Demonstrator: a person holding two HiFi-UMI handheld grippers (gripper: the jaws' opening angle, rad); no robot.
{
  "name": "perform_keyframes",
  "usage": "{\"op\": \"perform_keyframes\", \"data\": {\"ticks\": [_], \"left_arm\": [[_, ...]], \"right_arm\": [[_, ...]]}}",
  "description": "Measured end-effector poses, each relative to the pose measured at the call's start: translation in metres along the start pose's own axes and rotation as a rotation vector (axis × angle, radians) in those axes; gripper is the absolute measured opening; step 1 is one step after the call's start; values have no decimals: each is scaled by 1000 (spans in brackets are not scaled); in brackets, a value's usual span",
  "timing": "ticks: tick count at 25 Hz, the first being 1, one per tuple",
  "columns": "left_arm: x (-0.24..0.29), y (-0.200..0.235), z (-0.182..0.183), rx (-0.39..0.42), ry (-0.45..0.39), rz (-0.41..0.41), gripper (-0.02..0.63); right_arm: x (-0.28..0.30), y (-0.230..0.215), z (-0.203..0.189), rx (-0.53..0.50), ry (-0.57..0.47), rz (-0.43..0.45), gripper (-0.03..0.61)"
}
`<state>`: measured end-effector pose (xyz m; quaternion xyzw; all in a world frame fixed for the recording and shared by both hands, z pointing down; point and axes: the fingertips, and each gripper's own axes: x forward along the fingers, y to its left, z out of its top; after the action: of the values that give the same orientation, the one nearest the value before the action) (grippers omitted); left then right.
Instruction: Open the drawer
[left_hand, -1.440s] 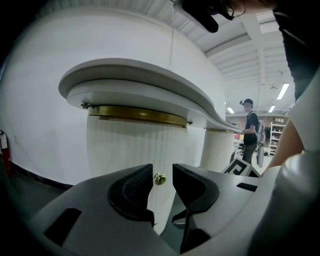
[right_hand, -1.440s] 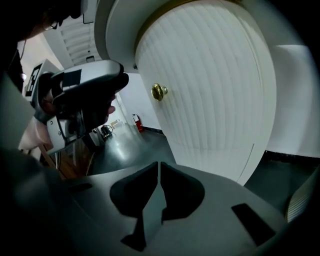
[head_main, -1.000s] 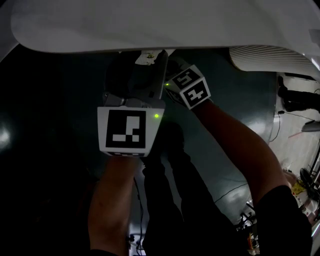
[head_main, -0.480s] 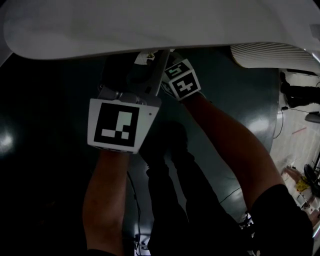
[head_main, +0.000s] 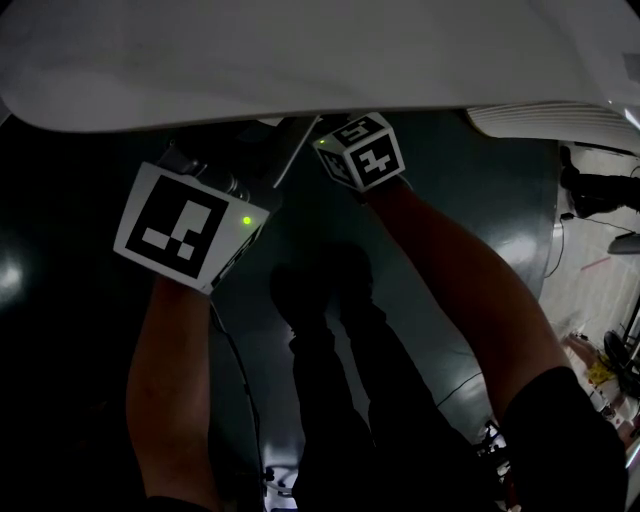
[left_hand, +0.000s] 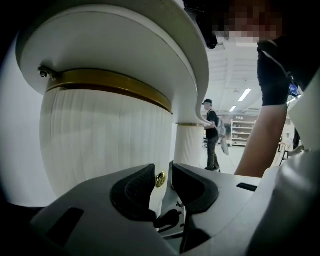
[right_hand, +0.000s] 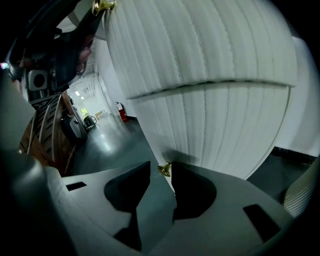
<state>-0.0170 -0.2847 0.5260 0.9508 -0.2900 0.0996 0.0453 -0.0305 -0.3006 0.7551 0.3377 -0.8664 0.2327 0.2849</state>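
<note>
brass knob (right_hand: 164, 168) lies between the right gripper's (right_hand: 161, 166) fingers (right_hand: 192, 192).

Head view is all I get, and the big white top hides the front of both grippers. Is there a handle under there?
Observer: Yes. In the left gripper view, a little gold knob sits between the left gripper's fingers. They have just been closing, and a gap shows beside the knob.
Operator: What about the other one?
Observer: The right gripper has a second gold knob at its open fingertips, on the ribbed white front.
Operator: Is it all one drawer?
Observer: Probably not. A seam runs across the front above the right gripper's knob, and the other knob is above that seam.
</note>
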Motion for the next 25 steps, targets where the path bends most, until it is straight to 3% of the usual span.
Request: {"op": "perform_keyframes", "data": {"ticks": [4, 11, 17, 25], "left_arm": [[0, 1, 1, 20, 0, -39, 107], [-4, 1, 3, 25, -30, -50, 66], [-4, 2, 3, 4, -54, -16, 67], [-1, 3, 0, -5, -32, -48, 63]], "right_arm": [[8, 3, -4, 28, 18, 19, 92], [7, 2, -6, 73, 19, -31, 97], [9, -2, -8, 93, 19, -72, 97], [9, -3, 0, 57, -4, -77, 87]]}}
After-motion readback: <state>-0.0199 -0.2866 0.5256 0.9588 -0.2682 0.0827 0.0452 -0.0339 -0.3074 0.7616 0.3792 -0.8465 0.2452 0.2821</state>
